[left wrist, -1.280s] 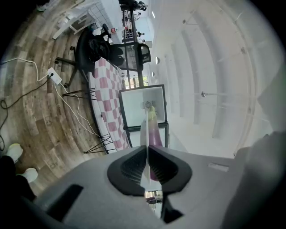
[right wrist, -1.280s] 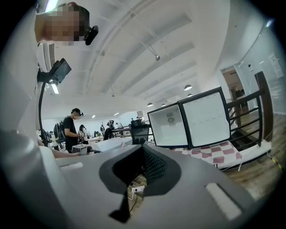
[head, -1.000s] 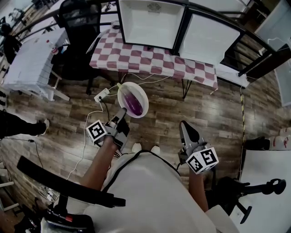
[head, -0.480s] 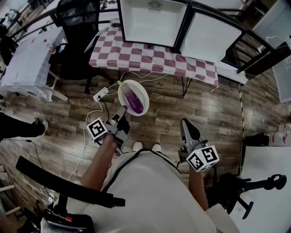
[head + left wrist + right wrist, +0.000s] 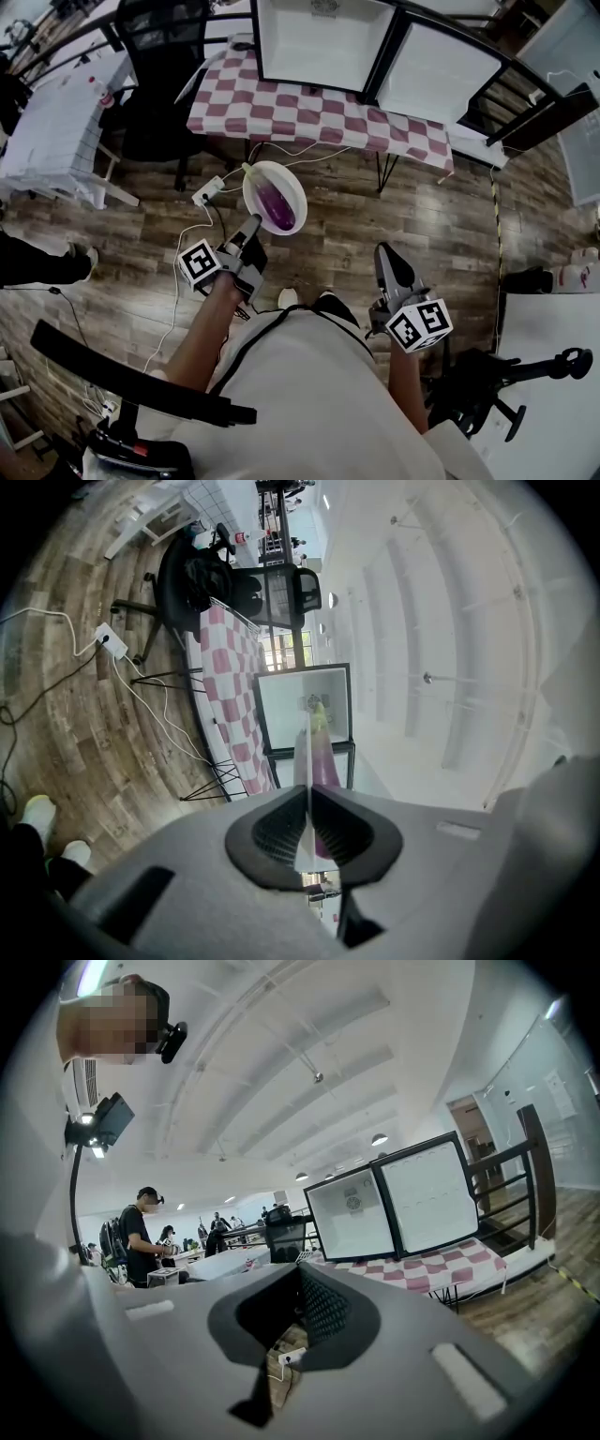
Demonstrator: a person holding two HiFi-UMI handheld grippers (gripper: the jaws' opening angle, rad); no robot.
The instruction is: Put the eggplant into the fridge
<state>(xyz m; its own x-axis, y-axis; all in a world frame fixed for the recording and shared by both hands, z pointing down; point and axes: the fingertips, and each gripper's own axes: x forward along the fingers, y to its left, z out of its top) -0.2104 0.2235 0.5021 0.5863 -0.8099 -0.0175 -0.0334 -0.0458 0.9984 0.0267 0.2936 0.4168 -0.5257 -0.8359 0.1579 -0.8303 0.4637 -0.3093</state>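
A purple eggplant [image 5: 277, 204] lies on a white plate [image 5: 258, 183]. My left gripper [image 5: 251, 225] is shut on the plate's near rim and holds it above the wooden floor. In the left gripper view the plate [image 5: 307, 761] shows edge-on between the jaws, with the eggplant [image 5: 324, 761] beside it. The small white fridge [image 5: 323, 42] stands on the checkered table ahead, its door [image 5: 441, 75] swung open to the right. My right gripper [image 5: 385, 255] is shut and holds nothing; its view faces the fridge [image 5: 352, 1213].
The checkered table [image 5: 309, 112] bears the fridge. A black office chair [image 5: 164, 66] stands at its left, next to a white table [image 5: 56, 122]. A power strip [image 5: 208, 195] and cables lie on the floor. Another black chair [image 5: 506, 375] stands at lower right. A person [image 5: 141, 1232] stands far off.
The person has stepped a little toward the checkered table, and both grippers have moved with them. The plate with the eggplant stays in the left gripper.
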